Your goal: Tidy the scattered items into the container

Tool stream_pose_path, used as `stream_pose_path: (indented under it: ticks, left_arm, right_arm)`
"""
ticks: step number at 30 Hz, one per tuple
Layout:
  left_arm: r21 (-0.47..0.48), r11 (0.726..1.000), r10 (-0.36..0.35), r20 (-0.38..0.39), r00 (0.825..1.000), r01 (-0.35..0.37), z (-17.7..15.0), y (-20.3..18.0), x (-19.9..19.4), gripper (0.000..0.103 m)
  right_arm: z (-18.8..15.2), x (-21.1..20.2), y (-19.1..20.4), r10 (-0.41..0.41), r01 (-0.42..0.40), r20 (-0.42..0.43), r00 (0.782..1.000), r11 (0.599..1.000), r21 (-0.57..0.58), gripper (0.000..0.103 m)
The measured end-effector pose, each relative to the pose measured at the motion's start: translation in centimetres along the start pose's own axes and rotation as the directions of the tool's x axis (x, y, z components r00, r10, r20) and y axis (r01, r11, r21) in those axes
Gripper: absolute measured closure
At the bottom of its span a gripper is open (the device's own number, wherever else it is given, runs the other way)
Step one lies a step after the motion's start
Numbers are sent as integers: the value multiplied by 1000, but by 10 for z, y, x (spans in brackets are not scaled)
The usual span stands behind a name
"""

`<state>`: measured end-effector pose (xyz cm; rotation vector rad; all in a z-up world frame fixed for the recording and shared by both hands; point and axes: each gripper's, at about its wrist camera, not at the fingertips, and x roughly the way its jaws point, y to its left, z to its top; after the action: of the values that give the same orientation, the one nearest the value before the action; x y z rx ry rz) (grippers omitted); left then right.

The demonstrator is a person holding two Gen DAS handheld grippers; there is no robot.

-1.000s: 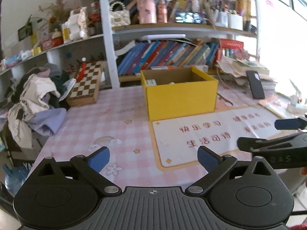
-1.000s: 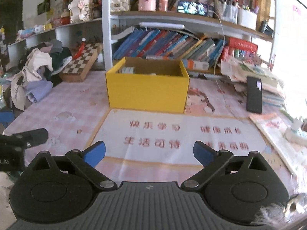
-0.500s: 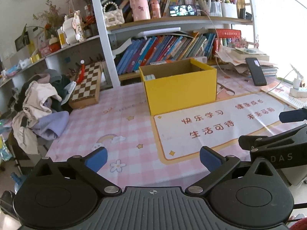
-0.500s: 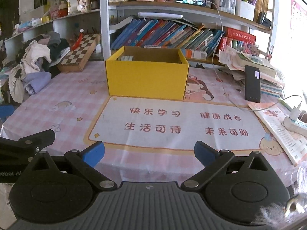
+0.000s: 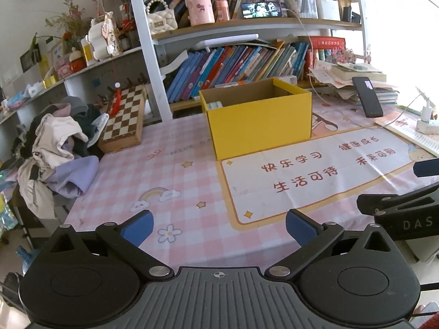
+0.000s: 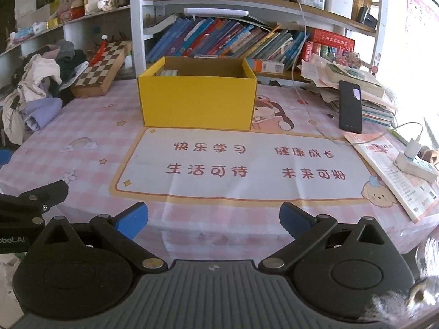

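A yellow cardboard box [image 5: 260, 120] stands open on the pink checked tablecloth, also in the right wrist view [image 6: 197, 101]. A small pale item [image 5: 214, 105] shows inside it at its left, and in the right wrist view [image 6: 168, 73]. My left gripper [image 5: 218, 226] is open and empty, near the table's front edge, well short of the box. My right gripper [image 6: 214, 216] is open and empty, also at the front edge. The right gripper shows at the right of the left wrist view [image 5: 397, 213]; the left gripper shows at the left of the right wrist view [image 6: 30, 203].
A clothes pile [image 5: 55, 148] and a chessboard [image 5: 123, 118] lie at the left. A black phone [image 6: 349, 107], stacked books and papers, a booklet [image 6: 395, 170] and a power strip [image 6: 414, 164] lie at the right. A bookshelf [image 6: 219, 38] stands behind the box.
Both grippers have drawn back from the box toward the table's front edge and risen a little. The box looks smaller and farther. Both stay open and empty.
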<state>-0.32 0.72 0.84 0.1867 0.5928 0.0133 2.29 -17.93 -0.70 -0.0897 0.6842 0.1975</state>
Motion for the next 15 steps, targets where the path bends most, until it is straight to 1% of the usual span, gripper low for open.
stream_pose_path:
  ticks: [5, 15]
  left_arm:
    - [11, 1000, -8, -8, 1000, 8, 0, 1, 2, 0]
    - [-8, 1000, -5, -27, 1000, 5, -7, 11, 2, 0]
  right_arm:
    - [0, 2, -4, 3, -3, 0, 1000, 1000, -3, 0]
    - [4, 5, 3, 9, -9, -13, 1000, 1000, -23, 0]
